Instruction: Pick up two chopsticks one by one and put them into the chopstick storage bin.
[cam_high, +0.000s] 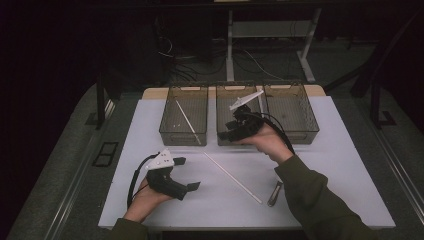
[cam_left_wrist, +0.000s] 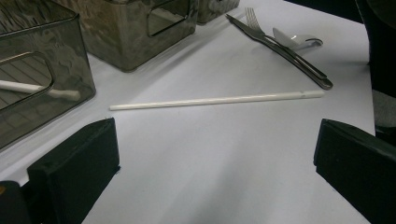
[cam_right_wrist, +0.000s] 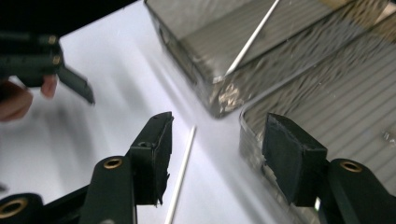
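Observation:
A long white stick (cam_high: 232, 177) lies slantwise on the white mat (cam_high: 320, 165); it also shows in the left gripper view as the stick (cam_left_wrist: 215, 100) ahead of the jaws. A second white stick (cam_high: 188, 121) leans inside the left smoky bin (cam_high: 170, 131). My left gripper (cam_high: 187, 173) rests low at the mat's front left, open, with bare mat between its jaws (cam_left_wrist: 217, 149). My right gripper (cam_high: 227, 131) hovers at the front edge of the middle bin (cam_high: 223, 102), open with nothing between its jaws (cam_right_wrist: 215, 135).
A third smoky bin (cam_high: 310, 120) stands at the back right. A fork and spoon (cam_high: 274, 193) lie together by the right sleeve, and the same cutlery (cam_left_wrist: 285, 42) lies beyond the stick. Floor, cables and table legs lie behind the table.

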